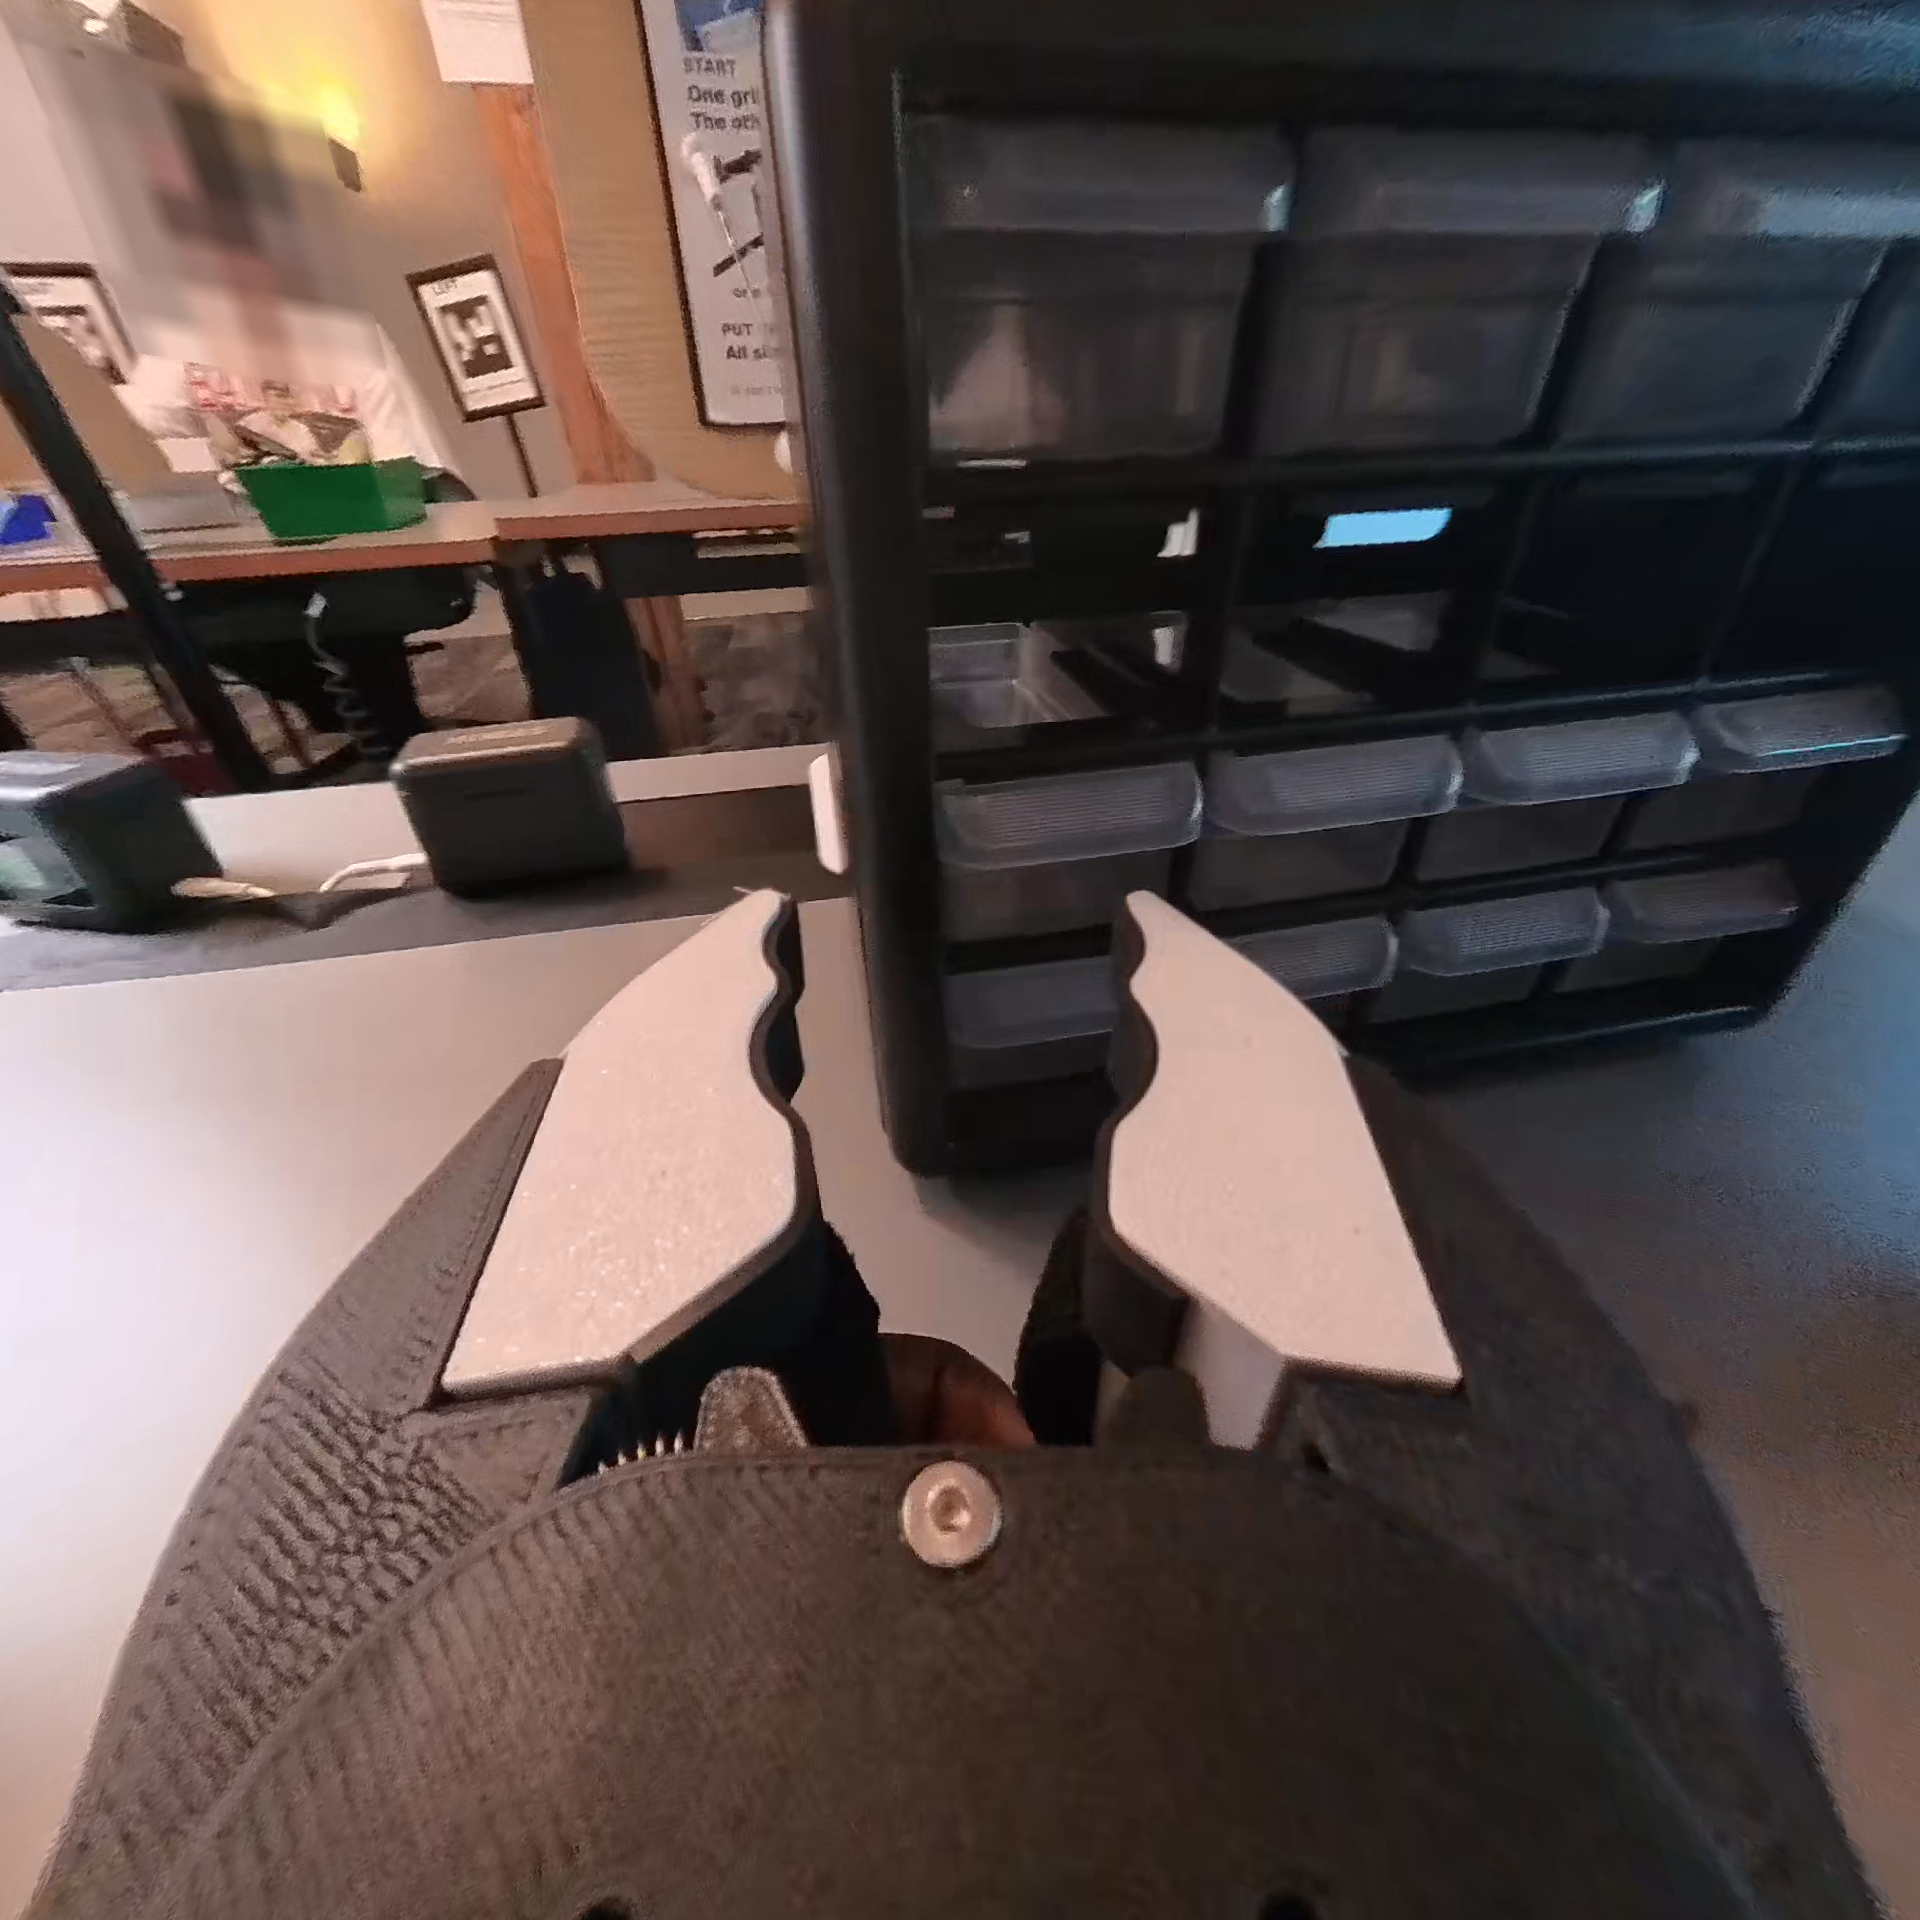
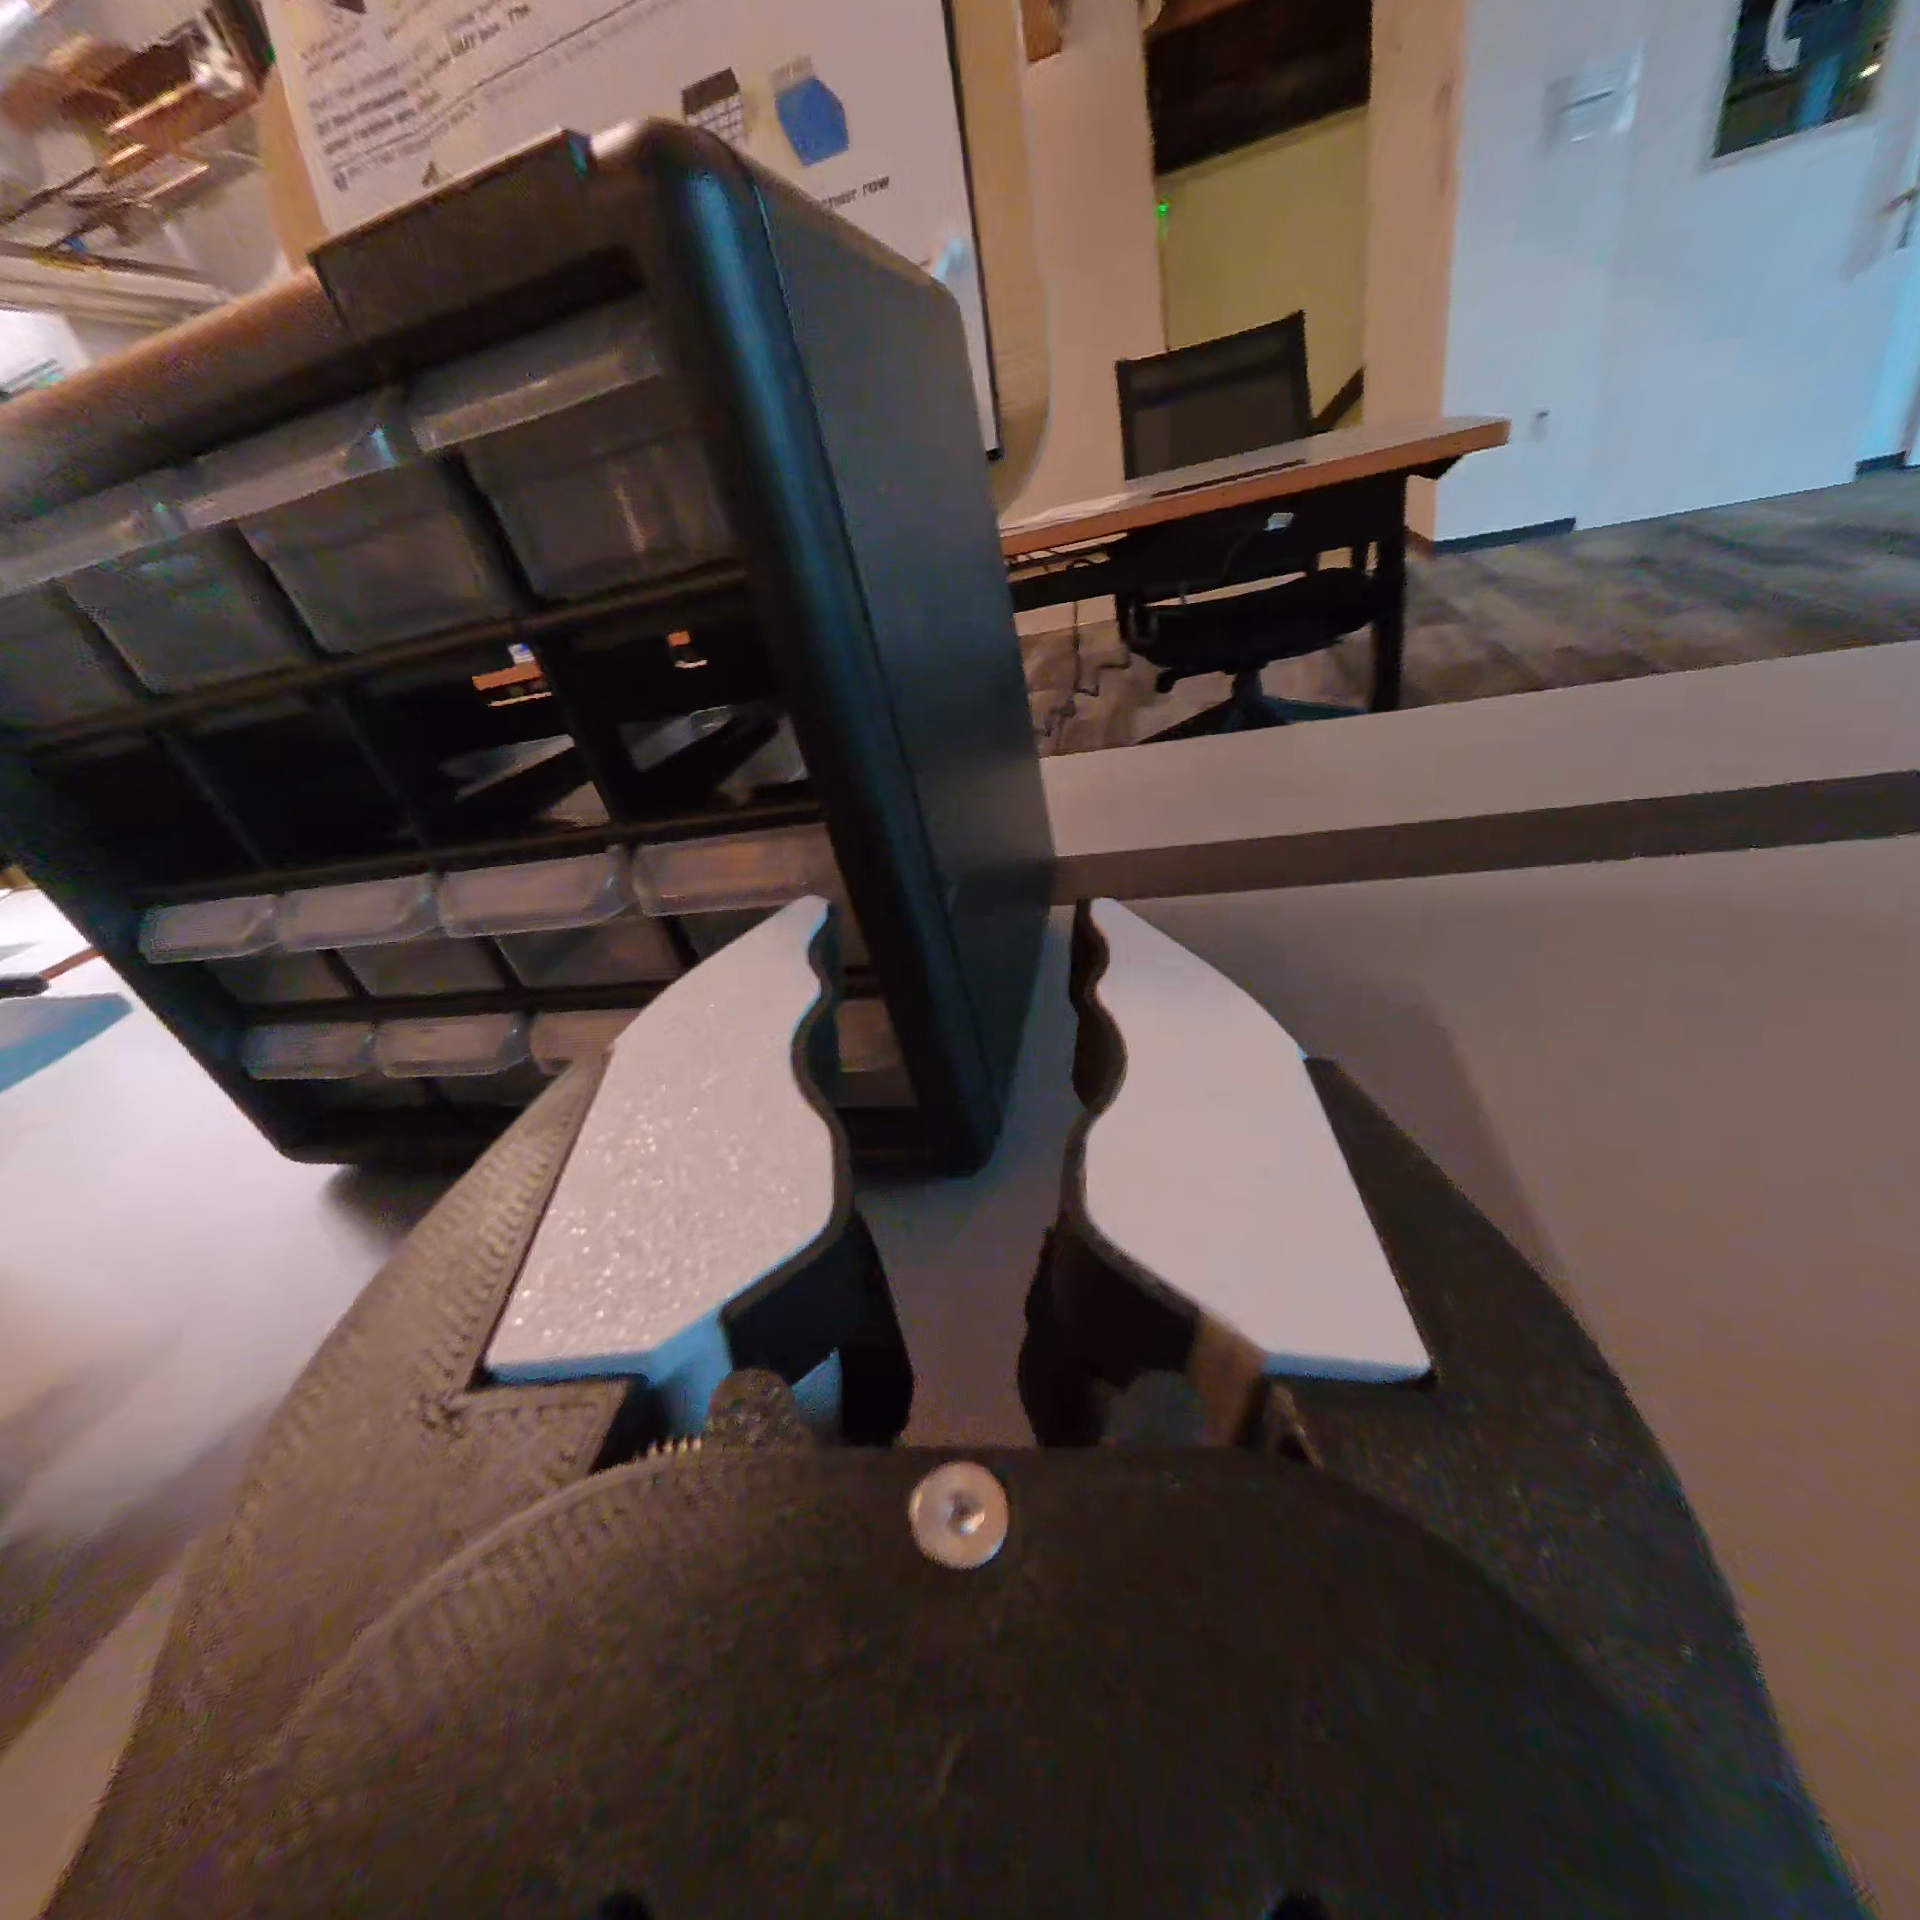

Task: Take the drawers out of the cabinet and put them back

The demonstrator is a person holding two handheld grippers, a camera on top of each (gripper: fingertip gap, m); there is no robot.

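Note:
A black cabinet [image 1: 883,623] stands on the grey table [image 1: 260,1143]. Its top row holds large clear drawers [image 1: 1081,312], and the two bottom rows hold small clear drawers [image 1: 1070,821]. The second row of slots [image 1: 1621,582] is open and dark. Clear plastic shows low in its left slots [image 1: 997,675]; I cannot tell if it is inside or behind. My left gripper [image 1: 956,935] is open and empty, its jaws either side of the cabinet's lower left front corner. My right gripper [image 2: 956,935] is open and empty, either side of the cabinet's [image 2: 914,623] lower right front corner.
Two black boxes [image 1: 509,800] with a white cable sit on the table left of the cabinet. A green bin [image 1: 332,499] is on a far desk. A desk and black chair [image 2: 1236,582] stand beyond the table's far edge [image 2: 1455,842].

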